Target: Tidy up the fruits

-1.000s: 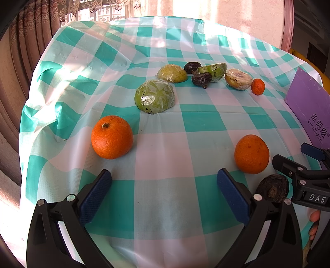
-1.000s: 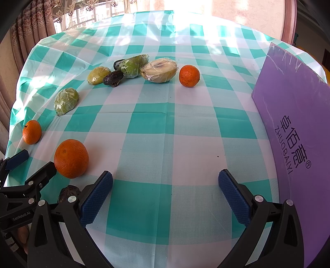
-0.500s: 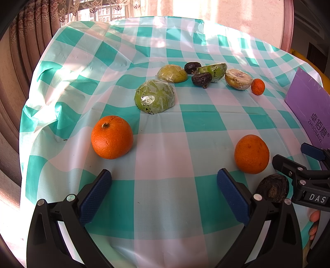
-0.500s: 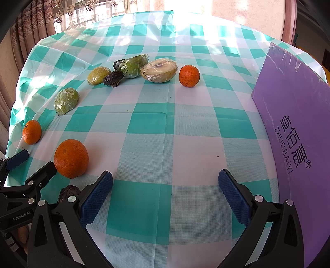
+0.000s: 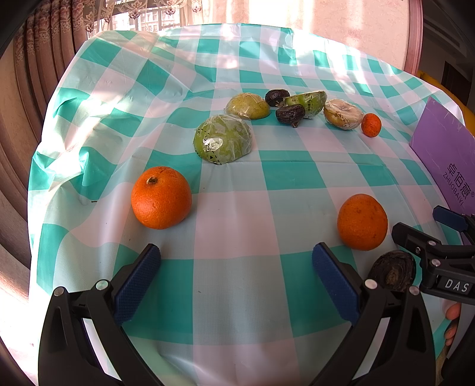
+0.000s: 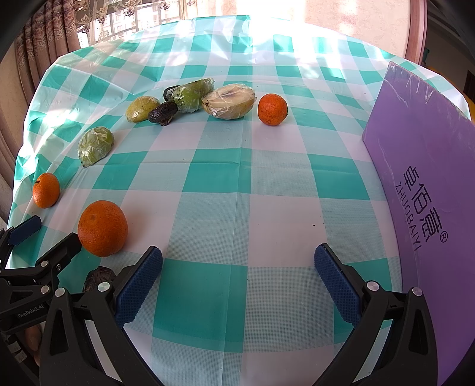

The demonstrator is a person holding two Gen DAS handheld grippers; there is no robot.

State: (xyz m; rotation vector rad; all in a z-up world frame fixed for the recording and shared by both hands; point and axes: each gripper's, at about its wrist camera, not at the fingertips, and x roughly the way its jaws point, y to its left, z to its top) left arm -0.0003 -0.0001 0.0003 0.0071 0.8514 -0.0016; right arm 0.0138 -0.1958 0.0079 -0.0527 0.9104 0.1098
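Bright sunlight from the far window (image 5: 154, 14) overexposes the cloth (image 6: 237, 44); fisheye views bend edges, corners vignette black.

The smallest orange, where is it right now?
The smallest orange sits at the far right end of the fruit cluster, right beside the wrapped pale fruit half.

We are holding the left gripper (image 5: 236, 279) low and level, its blue-padded fingers (image 5: 135, 279) spread wide with nothing between them. We are keeping the right gripper (image 6: 237, 280) just beside it, likewise gaping and empty. Fingertips of a hand (image 5: 452, 323) are peeking out beneath the right tool.
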